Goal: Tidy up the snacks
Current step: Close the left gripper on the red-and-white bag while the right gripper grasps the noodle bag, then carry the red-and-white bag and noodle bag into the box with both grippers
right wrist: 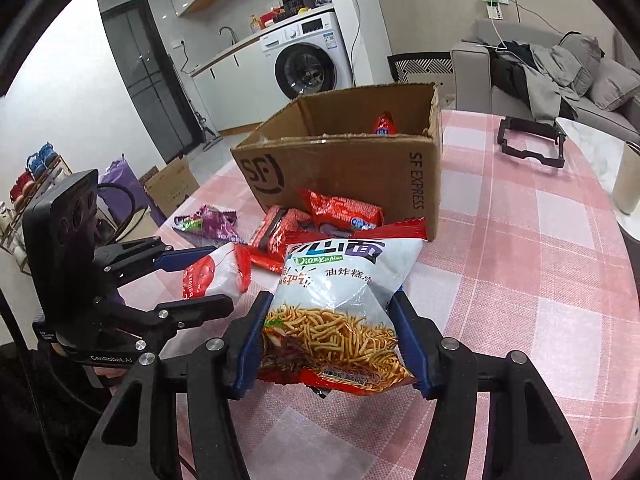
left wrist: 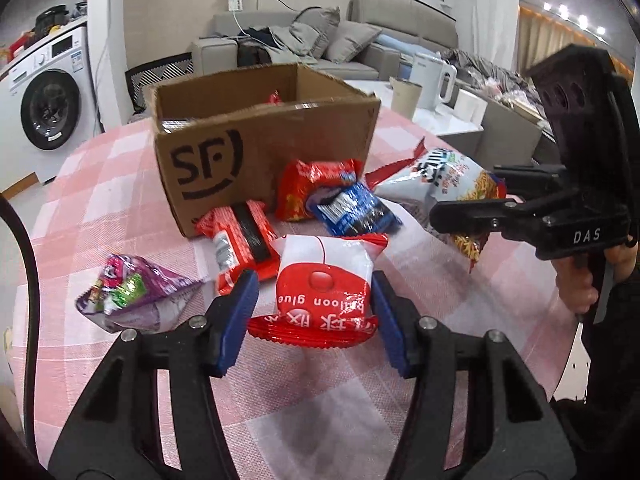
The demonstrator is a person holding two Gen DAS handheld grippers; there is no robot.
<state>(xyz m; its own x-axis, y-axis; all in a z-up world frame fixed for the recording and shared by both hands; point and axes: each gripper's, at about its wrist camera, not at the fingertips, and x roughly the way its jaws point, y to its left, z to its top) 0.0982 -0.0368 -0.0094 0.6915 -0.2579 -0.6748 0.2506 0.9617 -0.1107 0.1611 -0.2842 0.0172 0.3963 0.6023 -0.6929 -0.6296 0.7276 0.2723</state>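
Blue pads (left wrist: 236,320) of the left gripper (left wrist: 314,322) pinch the red-and-white packet (left wrist: 324,284); the right gripper (right wrist: 330,340) pinches the noodle bag (right wrist: 340,304), both just above the checked tablecloth (right wrist: 520,280). Beyond stands the cardboard box (left wrist: 256,152). Slick, puffy wrappers could slip from either grip on the way over.

Snack packets (left wrist: 316,196) on table (left wrist: 120,168), before open box (left wrist: 256,136); one packet (right wrist: 385,124) inside

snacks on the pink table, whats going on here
A person with a gripper in each hand is sorting snack packets beside an open cardboard box. The left tool straddles a red and white packet; the right tool straddles a noodle snack bag. Whether either is clamped is unclear. Several packets lie loose on the checked tablecloth, and one red packet is already in the box.
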